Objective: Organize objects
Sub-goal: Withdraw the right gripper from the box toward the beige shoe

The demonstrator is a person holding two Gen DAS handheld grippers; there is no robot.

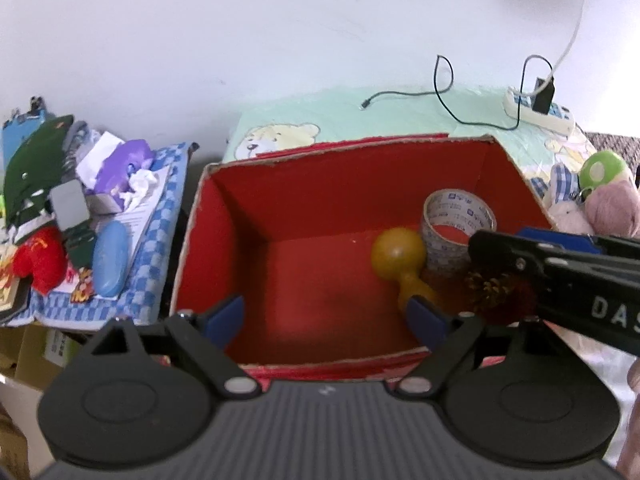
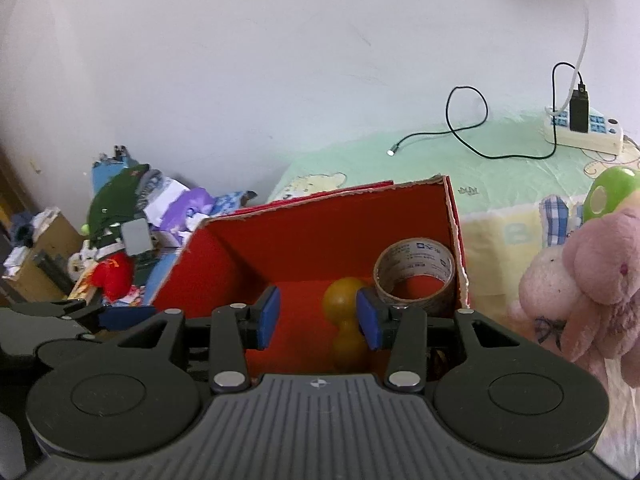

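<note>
Red box (image 1: 320,208) holding printed tape roll (image 1: 456,232), yellow gourd (image 1: 396,260), left gripper (image 1: 326,314) agape, "DAS"-lettered right gripper (image 2: 318,316) agape, both empty

A white power strip (image 2: 583,133) lies at the far right corner of the bed (image 2: 400,164), which is covered by a pale green cartoon-print sheet. A black adapter (image 2: 579,110) is plugged into it. A black cable (image 2: 466,128) loops across the sheet along the far edge. Beyond the bed's left edge stands a cluttered pile (image 1: 80,208) on blue-checked cloth, against a white wall (image 1: 280,40).
</note>
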